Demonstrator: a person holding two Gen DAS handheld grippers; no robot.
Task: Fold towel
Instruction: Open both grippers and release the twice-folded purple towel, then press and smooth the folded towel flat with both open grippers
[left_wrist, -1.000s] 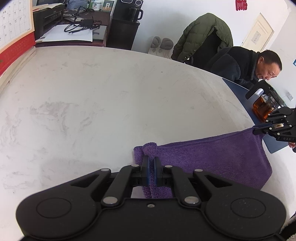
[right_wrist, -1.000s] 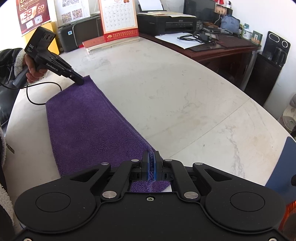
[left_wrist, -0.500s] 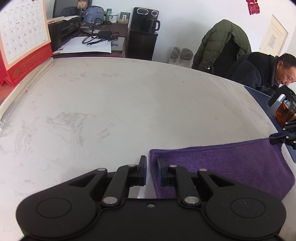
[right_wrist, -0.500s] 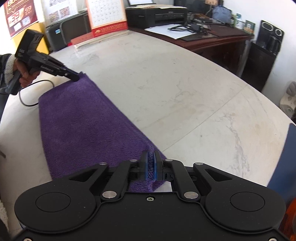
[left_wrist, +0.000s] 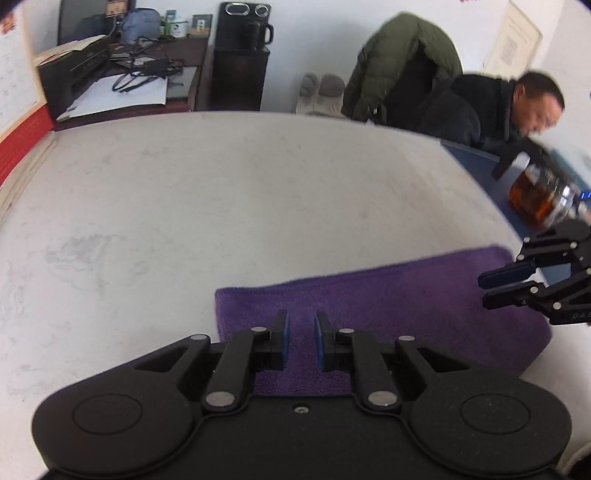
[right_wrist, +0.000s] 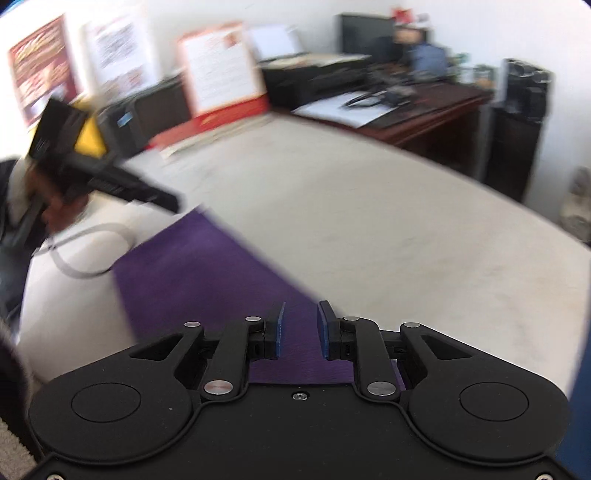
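Observation:
A purple towel (left_wrist: 388, 306) lies flat as a long folded strip on the pale table (left_wrist: 221, 206). My left gripper (left_wrist: 300, 328) is open and empty, hovering above the towel's left end. My right gripper (right_wrist: 299, 321) is open and empty above the towel's other end (right_wrist: 207, 277). The right gripper also shows in the left wrist view (left_wrist: 517, 282), jaws apart, beside the towel's right end. The left gripper also shows in the blurred right wrist view (right_wrist: 110, 181), held in a hand beyond the towel's far corner.
A glass teapot (left_wrist: 539, 195) stands on a blue mat at the table's right edge, near a seated man (left_wrist: 498, 107). A red desk calendar (right_wrist: 221, 81) and papers sit at the table's far side. A cable (right_wrist: 81, 254) loops beside the towel.
Both grippers have opened and let go of the towel's corners. The towel now lies flat on the table. Both grippers have lifted slightly, and the views are motion-blurred.

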